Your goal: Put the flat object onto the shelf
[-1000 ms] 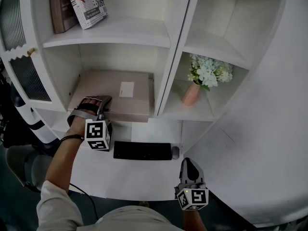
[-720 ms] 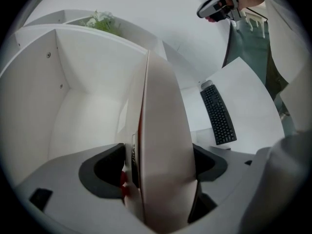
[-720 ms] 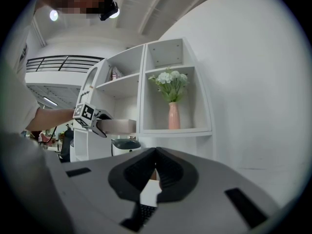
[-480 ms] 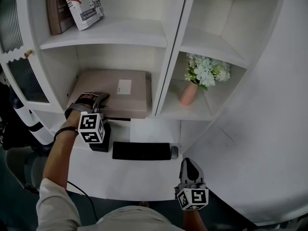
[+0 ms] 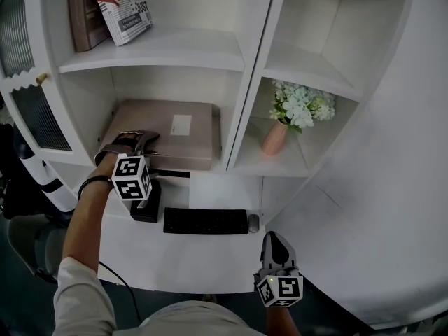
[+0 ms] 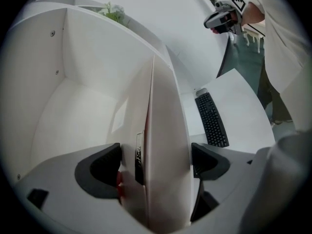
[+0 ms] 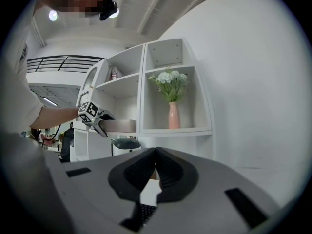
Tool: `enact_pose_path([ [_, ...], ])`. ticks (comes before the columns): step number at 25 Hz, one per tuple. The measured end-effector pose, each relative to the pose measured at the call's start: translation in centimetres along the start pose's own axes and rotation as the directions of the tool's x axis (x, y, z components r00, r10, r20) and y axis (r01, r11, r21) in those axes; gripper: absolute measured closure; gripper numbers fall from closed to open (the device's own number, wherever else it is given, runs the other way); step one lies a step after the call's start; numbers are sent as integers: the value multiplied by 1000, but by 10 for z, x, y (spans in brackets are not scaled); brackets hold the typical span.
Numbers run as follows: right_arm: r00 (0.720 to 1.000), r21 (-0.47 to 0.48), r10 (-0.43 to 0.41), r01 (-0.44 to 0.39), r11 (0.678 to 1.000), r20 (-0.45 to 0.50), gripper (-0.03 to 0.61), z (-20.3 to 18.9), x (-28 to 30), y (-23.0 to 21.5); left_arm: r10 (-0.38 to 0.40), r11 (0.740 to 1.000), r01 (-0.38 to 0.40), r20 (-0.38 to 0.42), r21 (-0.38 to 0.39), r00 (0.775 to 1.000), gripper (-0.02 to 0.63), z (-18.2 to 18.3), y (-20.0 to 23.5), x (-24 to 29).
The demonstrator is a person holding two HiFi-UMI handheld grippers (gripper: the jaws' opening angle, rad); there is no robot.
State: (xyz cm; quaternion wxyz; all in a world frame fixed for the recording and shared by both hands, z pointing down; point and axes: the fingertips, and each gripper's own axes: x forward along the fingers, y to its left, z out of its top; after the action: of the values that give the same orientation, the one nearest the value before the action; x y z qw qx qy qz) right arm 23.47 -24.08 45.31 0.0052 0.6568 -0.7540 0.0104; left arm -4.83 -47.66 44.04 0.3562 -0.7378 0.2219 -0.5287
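Observation:
The flat object is a tan box with a white label, lying on the lower left shelf. My left gripper is at the box's front left corner. In the left gripper view the box's edge stands between the jaws of the left gripper. Those jaws have just been opening and the pads stand off the box. My right gripper hangs low by the desk's front edge, shut and empty, with its pads pressed together.
A pink vase of pale flowers fills the shelf compartment to the right. Books lean on the upper shelf. On the white desk lie a black keyboard, a mouse and a black device.
The left gripper's marker cube has shifted slightly up and to the left and has tilted. The box stays flat on the shelf. The right gripper has not moved.

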Motion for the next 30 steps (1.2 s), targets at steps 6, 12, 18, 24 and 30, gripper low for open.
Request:
enact_pose_path([
  [6,1000,-1,0,0,1000,2,575,1,0,1,-38,999,38,12,-23,999,164,-1,2,2],
  [12,1000,-4,3,-3,1000,3,575,2,-2,3,-35,999,35,24,-25,999,160,0,2,1],
  [18,1000,-7,8,-8,1000,4,575,3,-2,6,-1,1000,1,36,-10,999,160,3,1,-6],
  [24,1000,-13,19,-19,1000,8,575,6,-3,11,73,995,-62,141,-80,987,160,19,7,-34],
  [30,999,-16,38,-37,999,19,575,12,-3,20,139,982,-114,169,-152,976,161,25,7,-58],
])
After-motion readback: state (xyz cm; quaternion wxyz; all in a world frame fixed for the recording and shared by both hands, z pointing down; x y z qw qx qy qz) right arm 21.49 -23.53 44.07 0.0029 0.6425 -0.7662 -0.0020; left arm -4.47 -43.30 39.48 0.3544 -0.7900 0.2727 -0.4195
